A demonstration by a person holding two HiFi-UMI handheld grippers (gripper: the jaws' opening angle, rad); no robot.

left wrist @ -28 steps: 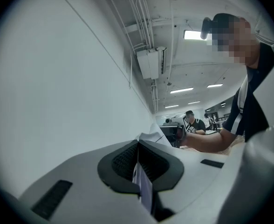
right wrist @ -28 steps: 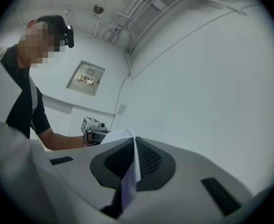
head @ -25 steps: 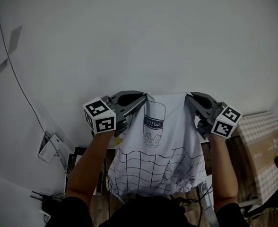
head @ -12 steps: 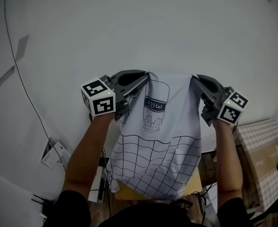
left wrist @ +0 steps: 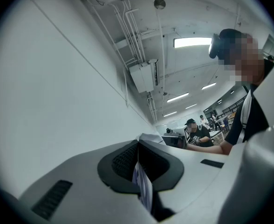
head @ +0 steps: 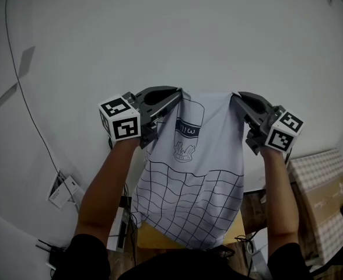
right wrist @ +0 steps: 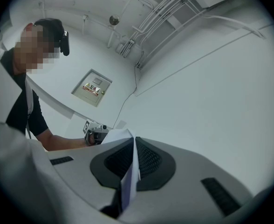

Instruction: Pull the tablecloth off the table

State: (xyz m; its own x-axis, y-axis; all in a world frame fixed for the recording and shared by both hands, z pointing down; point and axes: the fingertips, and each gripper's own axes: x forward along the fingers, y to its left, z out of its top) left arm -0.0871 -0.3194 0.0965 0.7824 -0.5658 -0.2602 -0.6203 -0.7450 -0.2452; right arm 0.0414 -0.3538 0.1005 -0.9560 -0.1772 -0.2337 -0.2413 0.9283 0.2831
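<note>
A white tablecloth [head: 198, 174] with a black grid and a printed emblem hangs in the air in front of a white wall. My left gripper [head: 179, 95] is shut on its upper left corner and my right gripper [head: 234, 99] is shut on its upper right corner. The cloth is stretched between them and drops toward the person's body. In the left gripper view a thin fold of tablecloth [left wrist: 144, 188] is pinched between the black pads of the left gripper [left wrist: 138, 148]. The right gripper view shows the same: a fold of tablecloth [right wrist: 129, 181] nipped in the right gripper [right wrist: 134, 143].
A white wall [head: 177, 34] fills the background, with a black cable [head: 20, 92] running down it at the left. Below lie a wooden surface [head: 154, 238], a checked cloth over a box [head: 323, 185] at the right, and a power strip [head: 62, 188] at the left.
Both grippers have lifted the tablecloth higher against the wall, so more of the cloth hangs free. Over the last half second they have barely moved.
</note>
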